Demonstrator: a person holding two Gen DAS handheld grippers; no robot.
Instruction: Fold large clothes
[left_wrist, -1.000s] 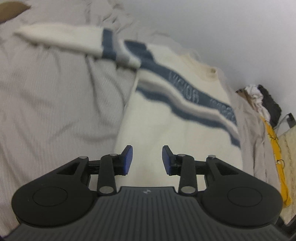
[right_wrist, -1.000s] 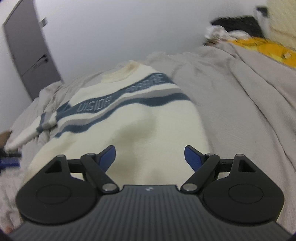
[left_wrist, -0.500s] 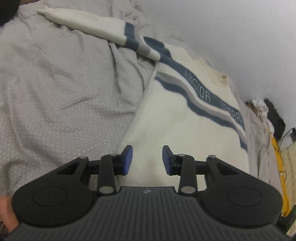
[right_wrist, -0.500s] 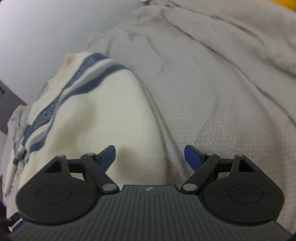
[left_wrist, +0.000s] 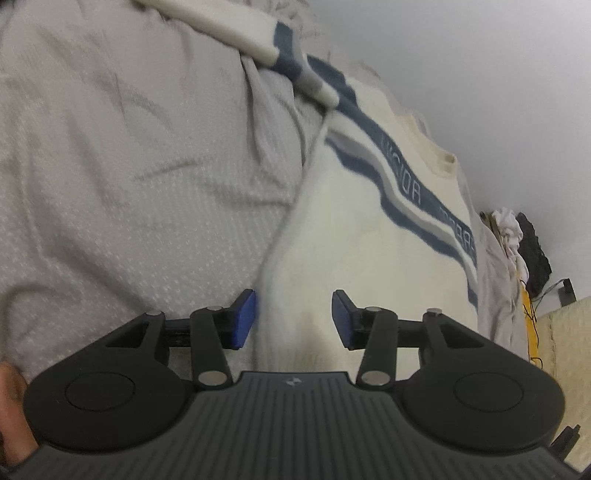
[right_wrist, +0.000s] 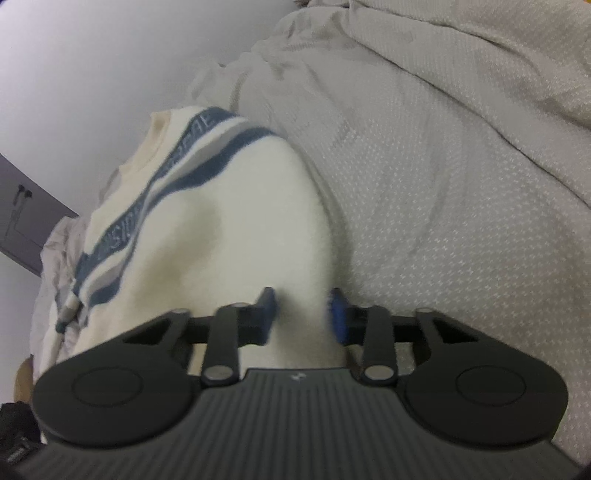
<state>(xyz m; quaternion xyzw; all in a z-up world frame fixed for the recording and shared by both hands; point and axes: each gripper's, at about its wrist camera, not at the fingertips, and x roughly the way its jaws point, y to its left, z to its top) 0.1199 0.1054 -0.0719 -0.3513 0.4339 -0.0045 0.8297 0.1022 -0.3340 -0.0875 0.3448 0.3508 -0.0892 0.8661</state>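
My right gripper (right_wrist: 301, 317) has just been closing on the soft, floppy sweater (right_wrist: 229, 236) hem; left gripper (left_wrist: 293, 319) has just been widening, part-open over the other hem corner.

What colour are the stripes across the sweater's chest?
Blue and grey stripes on a cream sweater; clearest in the left wrist view.

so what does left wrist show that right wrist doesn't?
Left wrist only: the sweater's outstretched sleeve, a clothes pile at far right, and the left gripper, whose fingers have just been opening astride the hem's left edge. Right wrist only: a grey door, and the right gripper, whose fingers have just been closing with the hem's right edge between them. Both: the cream striped sweater on the grey bedspread.
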